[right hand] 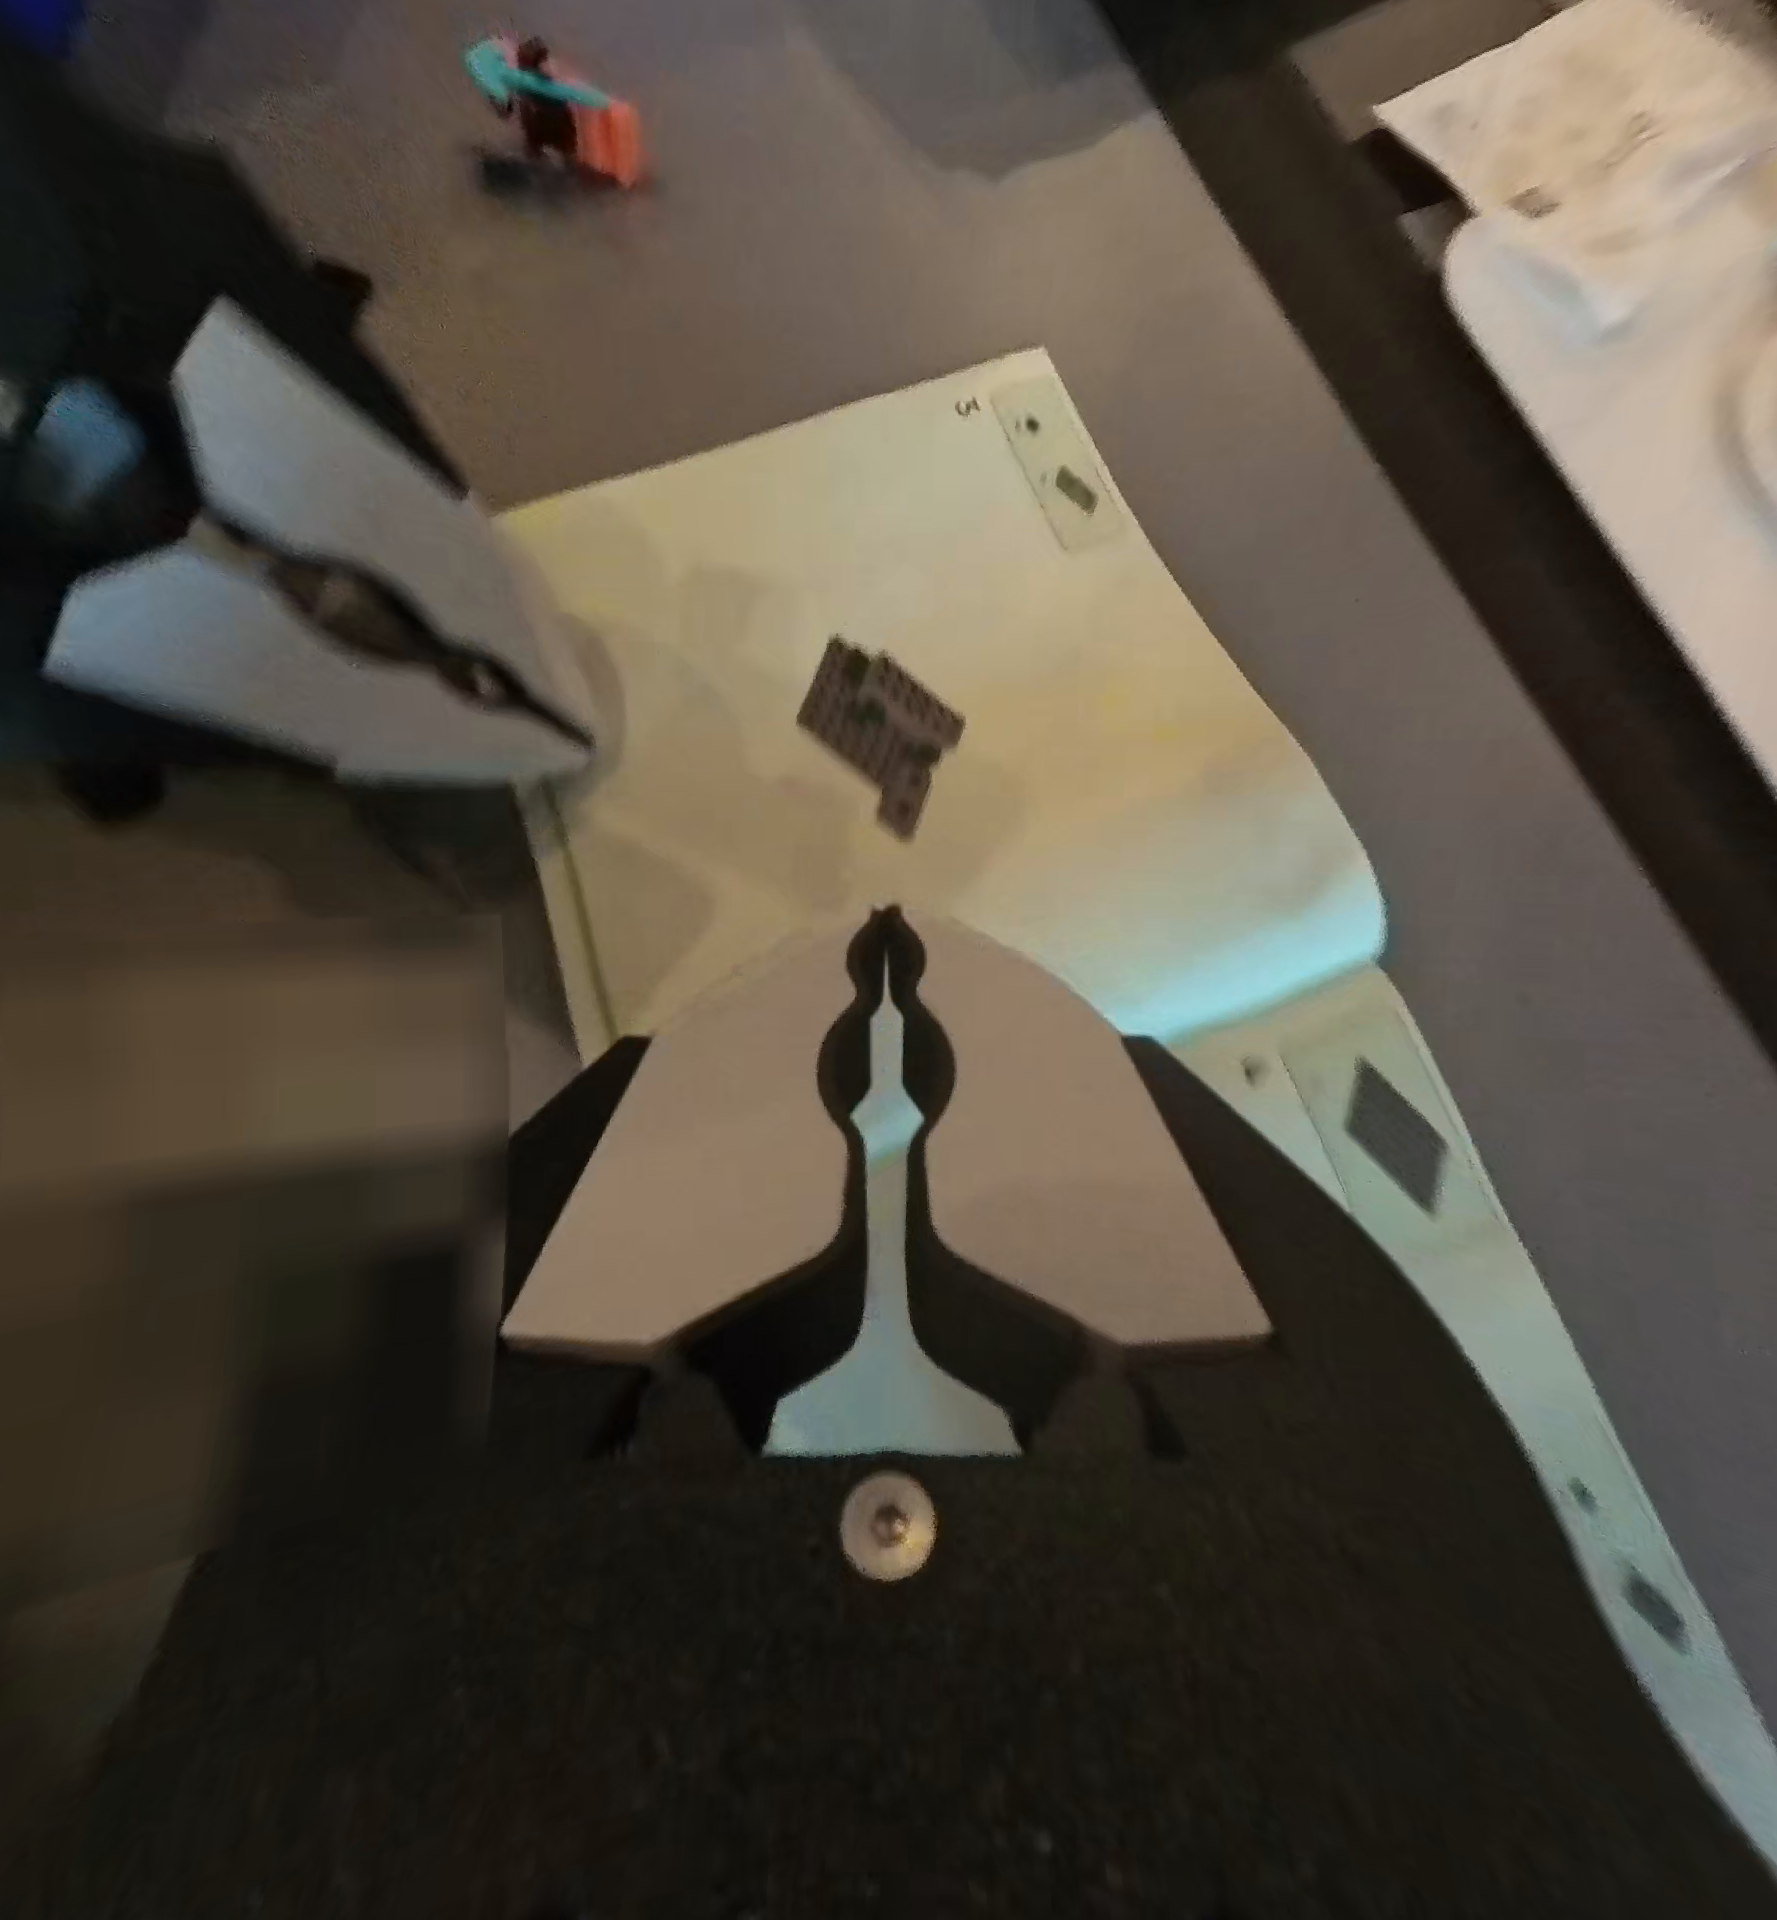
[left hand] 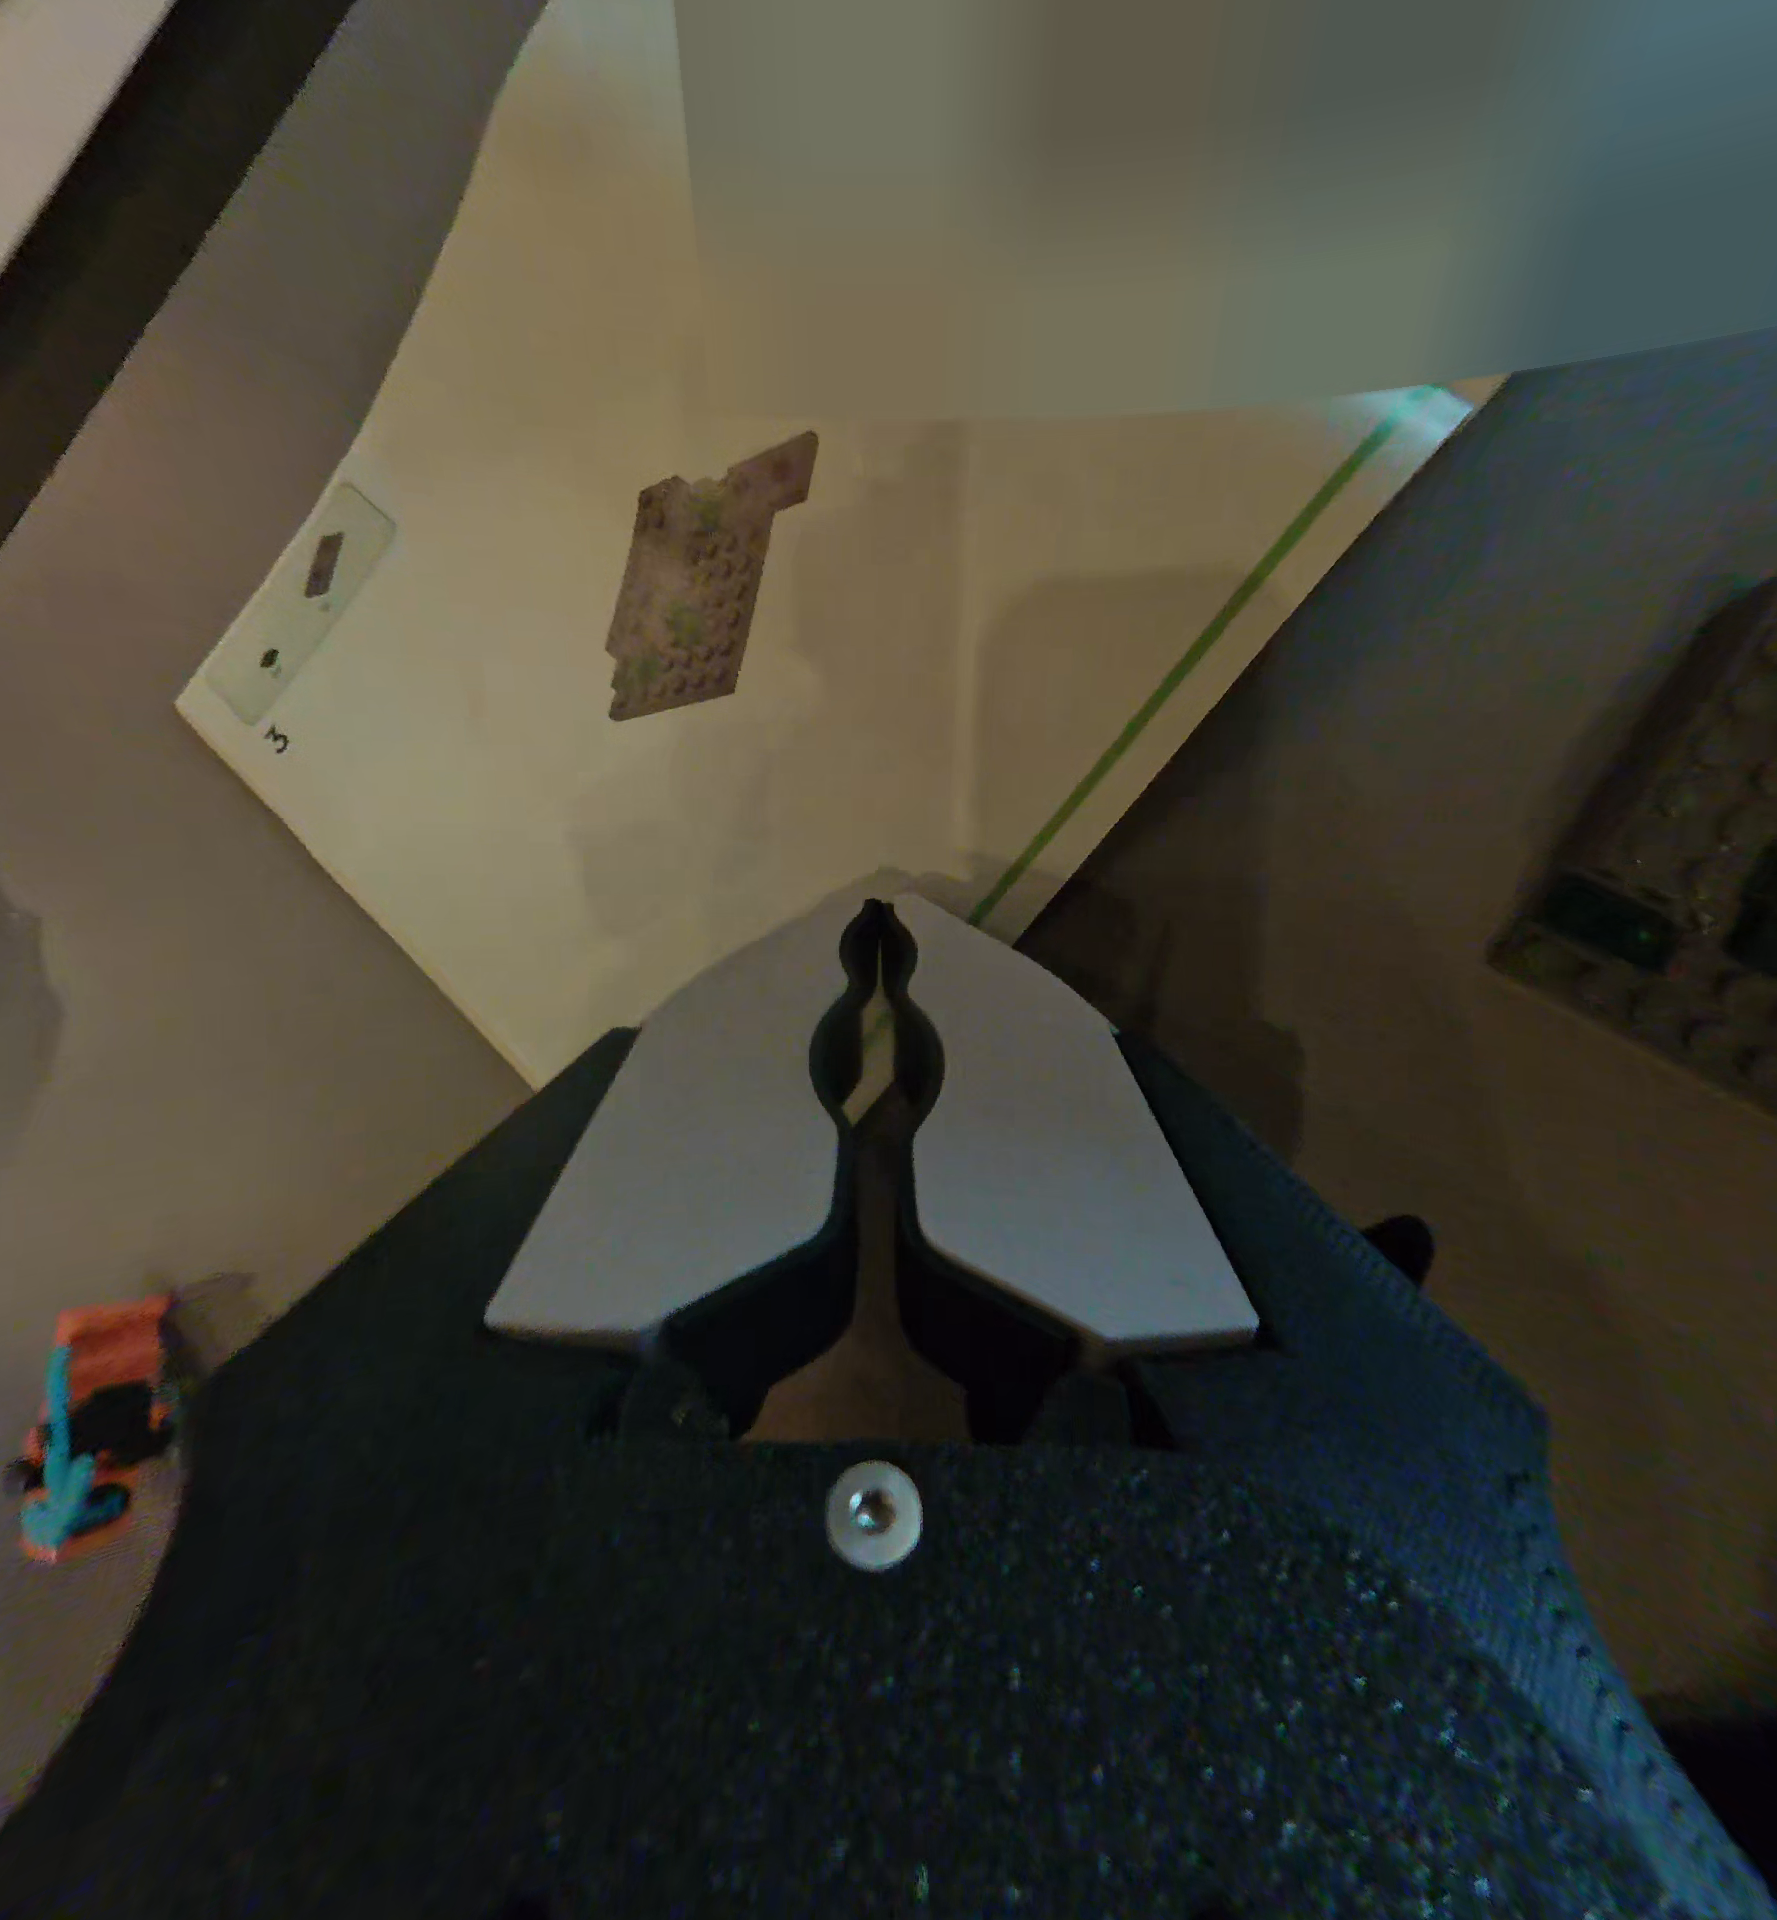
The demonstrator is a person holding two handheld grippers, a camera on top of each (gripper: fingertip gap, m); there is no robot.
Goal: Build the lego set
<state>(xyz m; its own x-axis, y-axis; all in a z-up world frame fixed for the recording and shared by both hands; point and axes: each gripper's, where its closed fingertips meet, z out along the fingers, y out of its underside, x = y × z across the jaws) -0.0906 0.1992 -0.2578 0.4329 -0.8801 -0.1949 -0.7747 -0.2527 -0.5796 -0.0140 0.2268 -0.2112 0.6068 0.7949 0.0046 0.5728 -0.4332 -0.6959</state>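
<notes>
Plainly, the left gripper [left hand: 879, 909] has its fingers pressed together at the tips with nothing between them, only the scalloped gaps farther back showing paper and table through; the tips hang over the lower edge of the instruction booklet [left hand: 572, 644], beside its green stripe [left hand: 1185, 665], though contact with the page cannot be judged; the right gripper [right hand: 889, 914] likewise has its tips meeting and pinches nothing, poised over the same open booklet [right hand: 1071, 810] just below the printed picture of a grey plate [right hand: 879, 727]; in the right wrist view the left gripper [right hand: 551, 727] also shows at the booklet's left edge, its fingers together; outward from there, the grey lego build [left hand: 1715, 831], a studded plate with darker pieces on it, lies on the grey table [left hand: 188, 987] to the right of the booklet, apart from both grippers; a small orange and teal lego piece [left hand: 94, 1444] sits well away on the table, seen again in the right wrist view [right hand: 562, 114].
</notes>
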